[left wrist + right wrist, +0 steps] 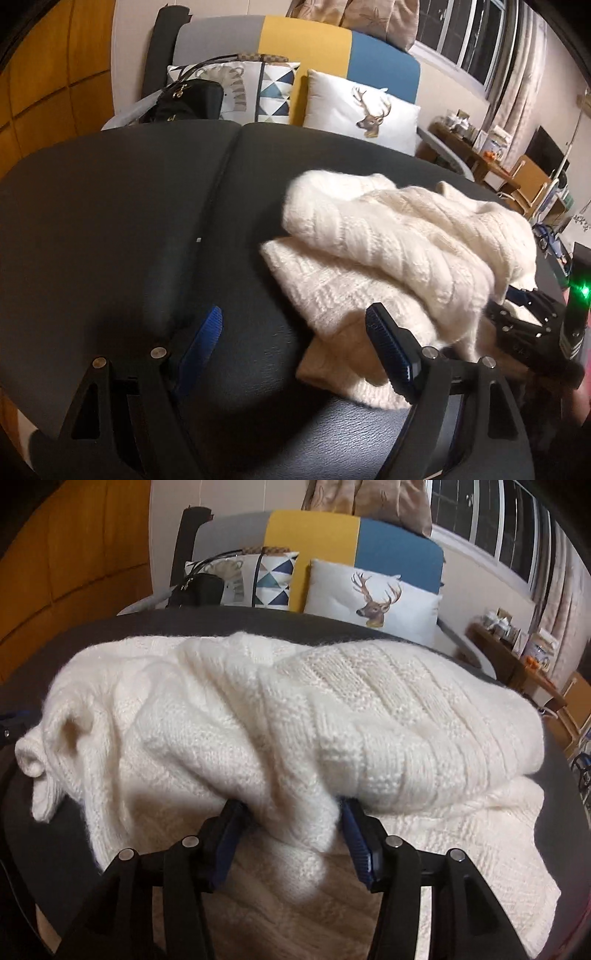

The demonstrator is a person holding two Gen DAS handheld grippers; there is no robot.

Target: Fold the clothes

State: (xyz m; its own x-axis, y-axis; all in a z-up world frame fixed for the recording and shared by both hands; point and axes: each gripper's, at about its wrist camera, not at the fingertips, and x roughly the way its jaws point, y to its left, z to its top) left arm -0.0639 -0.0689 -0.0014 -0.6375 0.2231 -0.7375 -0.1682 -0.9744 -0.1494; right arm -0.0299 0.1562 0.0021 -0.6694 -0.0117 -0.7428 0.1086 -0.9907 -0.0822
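A cream cable-knit sweater (388, 243) lies bunched in loose folds on a dark grey padded surface (129, 203). My left gripper (295, 310) hangs open above the dark surface at the sweater's left edge, and nothing is between its blue pads. In the right wrist view the sweater (295, 709) fills the middle. My right gripper (290, 805) stands open at its near edge, with a hanging fold of knit between the fingers and a gap beside the left pad. The right gripper (524, 306) also shows in the left wrist view, partly buried under the sweater's right side.
Behind the surface stands a sofa with a grey, yellow and blue back, a deer pillow (365, 110) and a black handbag (184, 101). A wooden side table (476, 147) with small items is at the far right, under windows. Wooden panelling fills the left.
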